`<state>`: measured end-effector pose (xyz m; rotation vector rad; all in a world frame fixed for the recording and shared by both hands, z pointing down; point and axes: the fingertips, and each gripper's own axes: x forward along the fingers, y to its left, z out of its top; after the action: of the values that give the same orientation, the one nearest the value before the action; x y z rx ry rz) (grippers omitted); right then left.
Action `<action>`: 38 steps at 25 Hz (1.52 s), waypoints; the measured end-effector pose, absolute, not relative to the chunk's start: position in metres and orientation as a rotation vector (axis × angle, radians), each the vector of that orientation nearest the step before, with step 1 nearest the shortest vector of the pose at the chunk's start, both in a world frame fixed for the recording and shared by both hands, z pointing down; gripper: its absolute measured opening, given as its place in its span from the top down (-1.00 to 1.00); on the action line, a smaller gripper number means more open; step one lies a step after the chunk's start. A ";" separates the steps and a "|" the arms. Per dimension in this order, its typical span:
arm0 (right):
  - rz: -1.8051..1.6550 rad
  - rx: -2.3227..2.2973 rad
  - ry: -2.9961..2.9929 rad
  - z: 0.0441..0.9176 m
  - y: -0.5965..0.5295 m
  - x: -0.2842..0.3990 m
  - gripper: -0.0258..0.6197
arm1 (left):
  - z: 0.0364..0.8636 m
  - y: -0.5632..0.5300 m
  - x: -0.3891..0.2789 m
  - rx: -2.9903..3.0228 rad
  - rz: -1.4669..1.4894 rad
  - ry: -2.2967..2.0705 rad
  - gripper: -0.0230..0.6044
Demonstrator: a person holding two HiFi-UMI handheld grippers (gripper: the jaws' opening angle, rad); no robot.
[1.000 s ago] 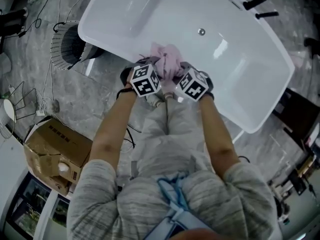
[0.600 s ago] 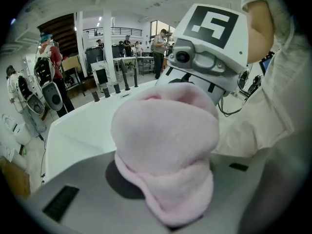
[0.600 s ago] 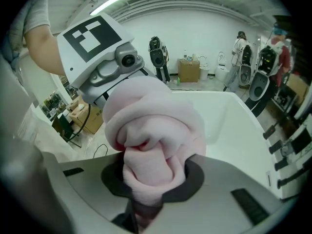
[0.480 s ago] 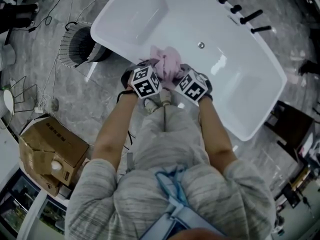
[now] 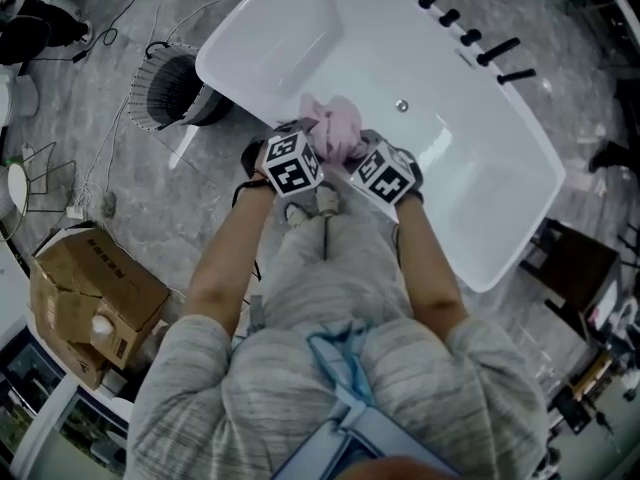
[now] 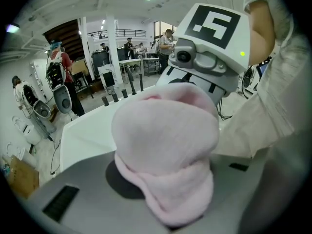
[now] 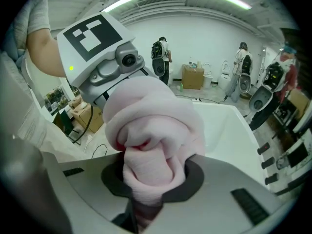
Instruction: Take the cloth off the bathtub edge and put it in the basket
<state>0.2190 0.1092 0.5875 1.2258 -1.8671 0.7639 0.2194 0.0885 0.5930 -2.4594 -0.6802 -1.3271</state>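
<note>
Head view: your left gripper and right gripper sit close together above the near edge of the bathtub, with the pink cloth bunched between them.
What changed: compared with a second ago, both grippers have come up together and brought the cloth with them. The bundle keeps the same bunched shape, and neither grip has slipped.
Left jaws: narrow and pinched on one side of the cloth. In the left gripper view the pink roll fills the gap.
Right jaws: narrow too, clamped on a folded end of the cloth, which bulges out above them in the right gripper view.
Cloth now: carried in the air between your two grippers. It looks clear of the tub edge, though no view shows the space beneath it.
Basket: the wire basket stands on the floor beyond the tub's left end, to your left and well apart from the cloth.
Meaning for the task: taking the cloth off the edge looks done. The carry and the drop remain.
Next move: swing both grippers left as one, and keep them pinched until the cloth hangs over the basket's mouth.
Watch for: a loose lower fold catching on the tub edge or on the wire.
</note>
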 end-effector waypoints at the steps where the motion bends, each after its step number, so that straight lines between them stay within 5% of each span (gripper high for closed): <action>1: 0.756 1.225 -1.868 0.584 0.109 0.218 0.61 | 0.589 0.088 0.219 -2.460 -1.323 -0.672 0.53; 23: 0.504 1.079 -1.943 0.522 0.070 0.171 0.61 | 0.526 0.049 0.167 -2.544 -1.282 -0.332 0.54; 38: 0.333 0.804 -2.070 0.504 0.017 0.077 0.61 | 0.499 -0.005 0.069 -2.621 -1.354 0.057 0.53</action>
<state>0.0773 0.0175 0.5036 0.8038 -2.0699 0.3331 0.0685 -0.0050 0.4988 -2.6209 0.0573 -1.3544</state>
